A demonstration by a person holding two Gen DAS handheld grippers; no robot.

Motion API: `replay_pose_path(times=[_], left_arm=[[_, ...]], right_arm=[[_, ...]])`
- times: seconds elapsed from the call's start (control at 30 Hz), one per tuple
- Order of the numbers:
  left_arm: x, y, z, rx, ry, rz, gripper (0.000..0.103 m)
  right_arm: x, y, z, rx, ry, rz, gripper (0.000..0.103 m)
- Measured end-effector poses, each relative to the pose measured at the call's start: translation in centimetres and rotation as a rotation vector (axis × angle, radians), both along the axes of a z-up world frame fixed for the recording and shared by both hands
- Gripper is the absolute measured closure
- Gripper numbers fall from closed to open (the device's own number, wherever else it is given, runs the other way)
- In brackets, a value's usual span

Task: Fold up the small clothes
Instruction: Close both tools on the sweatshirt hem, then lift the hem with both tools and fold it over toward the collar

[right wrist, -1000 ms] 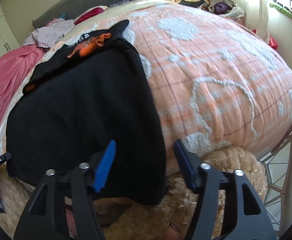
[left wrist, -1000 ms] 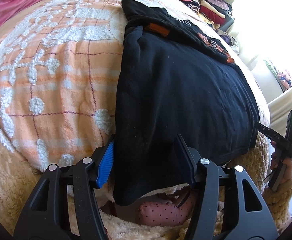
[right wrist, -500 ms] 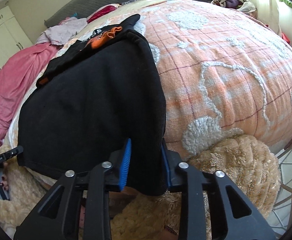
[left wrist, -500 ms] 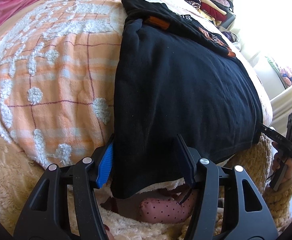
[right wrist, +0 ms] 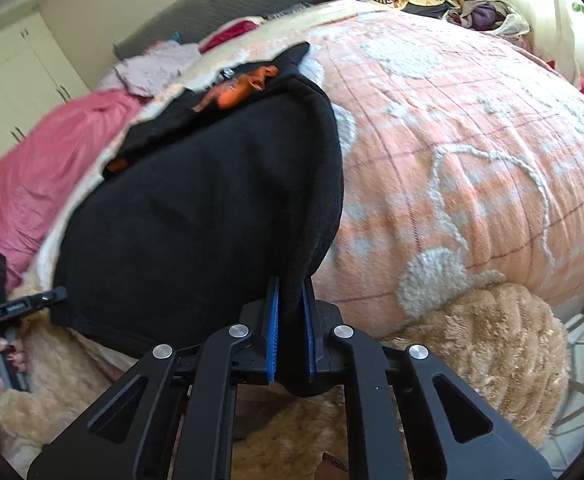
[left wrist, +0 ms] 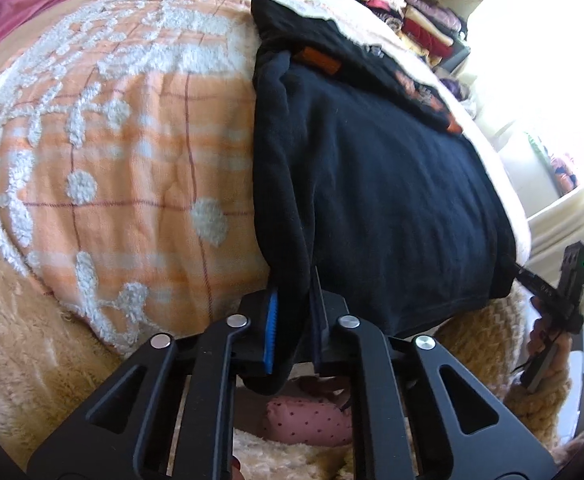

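A black garment [left wrist: 375, 188] with orange print lies spread on the orange-and-white bedspread [left wrist: 124, 160], its near hem hanging over the bed edge. My left gripper [left wrist: 295, 320] is shut on the garment's near left corner, the cloth pinched between its blue pads. In the right wrist view the same black garment [right wrist: 196, 220] fills the left middle, and my right gripper [right wrist: 292, 324] is shut on its near right corner. Each gripper shows at the edge of the other's view: the right gripper [left wrist: 547, 292] far right, the left gripper [right wrist: 16, 304] far left.
A fluffy tan blanket [right wrist: 483, 344] hangs below the bedspread at the near edge. A pink sheet [right wrist: 40, 176] lies on the far left of the bed. Stacks of folded clothes [left wrist: 407, 20] stand beyond the bed. A pink dotted cloth [left wrist: 307, 420] lies below my left gripper.
Both grippers have closed on the near corners of the black garment, the right one first, then the left. The hem now bunches between the pads.
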State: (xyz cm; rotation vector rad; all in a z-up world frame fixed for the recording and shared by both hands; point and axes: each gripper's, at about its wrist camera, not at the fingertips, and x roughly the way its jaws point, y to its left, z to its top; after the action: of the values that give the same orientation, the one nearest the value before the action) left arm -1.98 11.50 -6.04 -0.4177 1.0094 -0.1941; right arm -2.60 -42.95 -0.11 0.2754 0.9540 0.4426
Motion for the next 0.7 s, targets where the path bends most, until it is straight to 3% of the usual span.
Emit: replay_pose_path(times=[0.2,0.43,0.7], left_arm=[[0.5,0.3,2.4,-0.024,-0.074,0.003,0.098],[2.1,1.1,5.5,-0.015,-0.167,0.026,0.1],[4.9,2.0,8.6,0.028,-0.254,0.055,0.1]], right_arm=[[0.1,-0.7,3.1,0.111,-0.086,-0.011,0.094],[1.3,-0.7,6.7,0.122,-0.198,-0.041,0.094],[4.3,-0.3,9.5,0.125,-0.268,-0.096,0.094]])
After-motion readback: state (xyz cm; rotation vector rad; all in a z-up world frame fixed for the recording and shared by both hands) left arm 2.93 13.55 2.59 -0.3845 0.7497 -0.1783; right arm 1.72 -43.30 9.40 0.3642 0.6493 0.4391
